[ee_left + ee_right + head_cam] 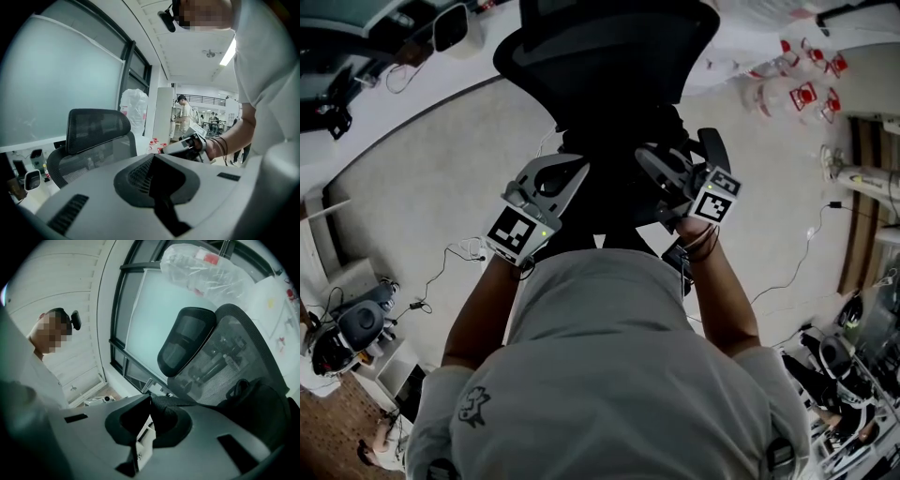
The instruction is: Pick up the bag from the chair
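The black bag [614, 202] hangs between my two grippers, in front of the black mesh chair [609, 47]. My left gripper [572, 178] is at the bag's left side. In its own view the jaws of the left gripper [154, 187] are together, with dark woven material between them. My right gripper [661, 173] is at the bag's right side. In the right gripper view, the right gripper [150, 423] is shut on a black webbing strap [164, 404] that runs to the bag [255, 404] at the lower right. The chair's headrest [187, 341] rises behind it.
Cables [450, 258] trail over the pale floor on both sides. Clear bottles with red labels [797, 84] lie at the upper right, and equipment [356, 323] sits at the lower left. A desk [394, 37] runs behind the chair. A person [185, 117] stands far off.
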`<state>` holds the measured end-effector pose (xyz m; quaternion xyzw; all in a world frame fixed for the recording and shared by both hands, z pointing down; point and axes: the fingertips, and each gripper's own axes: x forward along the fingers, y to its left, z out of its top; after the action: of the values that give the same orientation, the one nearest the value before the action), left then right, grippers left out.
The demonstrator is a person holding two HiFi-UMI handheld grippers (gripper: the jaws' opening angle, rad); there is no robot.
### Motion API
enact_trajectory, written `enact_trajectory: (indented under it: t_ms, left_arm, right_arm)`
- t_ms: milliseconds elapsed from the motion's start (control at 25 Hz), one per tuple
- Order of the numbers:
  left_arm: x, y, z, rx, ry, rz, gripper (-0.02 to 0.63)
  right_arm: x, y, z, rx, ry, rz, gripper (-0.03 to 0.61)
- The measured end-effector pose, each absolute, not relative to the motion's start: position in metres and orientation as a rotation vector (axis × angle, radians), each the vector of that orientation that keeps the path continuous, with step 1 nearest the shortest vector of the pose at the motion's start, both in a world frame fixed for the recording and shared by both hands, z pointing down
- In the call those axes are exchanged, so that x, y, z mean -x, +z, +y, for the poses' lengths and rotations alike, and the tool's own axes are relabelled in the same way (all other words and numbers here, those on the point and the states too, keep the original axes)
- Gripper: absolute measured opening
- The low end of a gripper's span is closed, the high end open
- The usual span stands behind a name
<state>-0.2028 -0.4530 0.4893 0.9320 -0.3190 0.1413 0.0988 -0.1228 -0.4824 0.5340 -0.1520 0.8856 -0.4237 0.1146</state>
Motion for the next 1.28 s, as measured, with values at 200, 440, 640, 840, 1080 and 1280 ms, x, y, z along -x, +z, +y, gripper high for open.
enact_trajectory:
  t_ms: [200,440,640,840,1080,1280]
  left_arm:
    - [0.196,0.473,-0.437,-2.769,0.385,-0.994,0.012]
    - [0.198,0.453,-0.416,-2.792,0.348,-1.065,0.012]
    - [0.194,0.443,-0.398,-2.795,0.317,-1.127,0.012]
    - [0.182,0.437,-0.386,-2.793,0.31,-1.18,0.012]
    - [0.167,0.425,-0.37,-2.773,0.282,-1.233,0.012]
    - [0.174,0.415,-0.349,-2.816,0.279,-1.22,0.012]
  right_arm:
    - [0.111,0.515,-0.468,0.429,-1.234,2.586,0.034]
    - [0.111,0.491,-0.448,0.385,-1.213,2.604,0.034]
    - [0.107,0.474,-0.429,0.337,-1.2,2.629,0.034]
    - [0.101,0.47,-0.411,0.283,-1.206,2.663,0.034]
    - [0.092,0.469,-0.388,0.219,-1.231,2.685,0.034]
    - [0.095,0.458,-0.367,0.219,-1.192,2.705,0.034]
